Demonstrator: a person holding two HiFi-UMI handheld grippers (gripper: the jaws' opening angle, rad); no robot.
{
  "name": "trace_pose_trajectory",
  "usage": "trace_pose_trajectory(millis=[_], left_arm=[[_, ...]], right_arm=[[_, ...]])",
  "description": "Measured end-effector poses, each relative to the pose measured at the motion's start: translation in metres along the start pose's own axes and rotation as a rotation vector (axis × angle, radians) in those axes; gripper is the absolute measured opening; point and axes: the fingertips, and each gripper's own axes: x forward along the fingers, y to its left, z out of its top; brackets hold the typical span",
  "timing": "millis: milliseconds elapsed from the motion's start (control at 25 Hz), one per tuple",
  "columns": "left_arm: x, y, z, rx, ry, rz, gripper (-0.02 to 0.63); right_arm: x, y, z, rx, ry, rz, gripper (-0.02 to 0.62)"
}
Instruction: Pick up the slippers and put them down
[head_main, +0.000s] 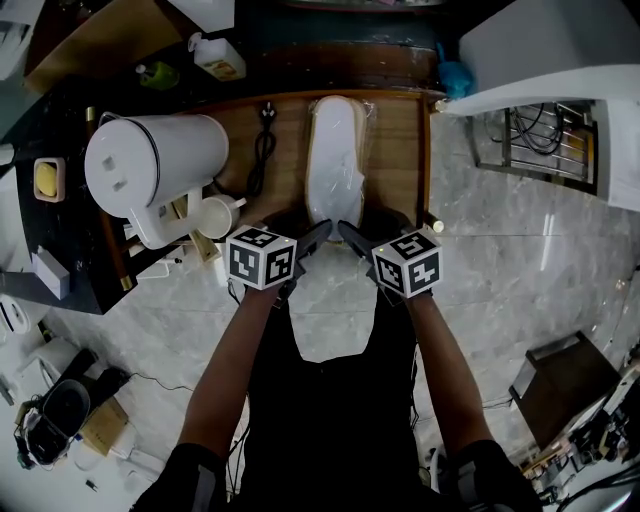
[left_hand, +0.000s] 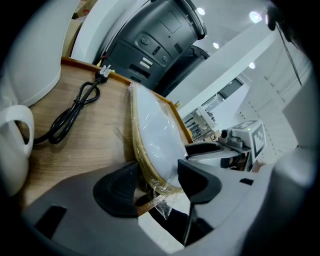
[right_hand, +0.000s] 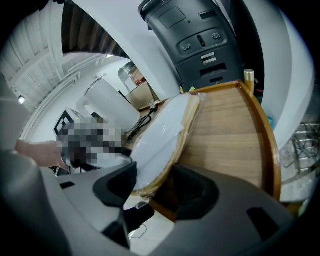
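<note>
Table (head_main: 400, 150): a wooden top with a raised rim, and the slippers lie on it.
Kettle (head_main: 150, 165): white, at the table's left side, well apart from the slippers.
Slippers (head_main: 335, 160): a white pair in clear wrap, lying flat along the middle of the table. The near end sticks out just over the near edge.
Left gripper (left_hand: 159, 185): its fingers are spread wide, one on each side of the slippers' near end. They do not look to be pressing on it.
Right gripper (right_hand: 152, 187): its fingers are likewise apart around the same near end from the right, with no squeeze showing.
Mug (head_main: 215, 215): white, near left, beside the kettle.
Cable (head_main: 262, 150): black, coiled on the wood just left of the slippers.
Done: the pair rests on the table, unheld.
Left: I judge it unclear whether the lift is still to come or the put-down is finished.
</note>
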Motion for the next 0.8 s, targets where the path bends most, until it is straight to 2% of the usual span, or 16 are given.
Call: trace_pose_trajectory(millis=[800], left_arm=[[-0.04, -0.04, 0.021, 0.127, -0.029, 0.04, 0.244]], right_arm=[[-0.041, 0.032, 0.026, -0.071, -0.047, -0.026, 0.235]])
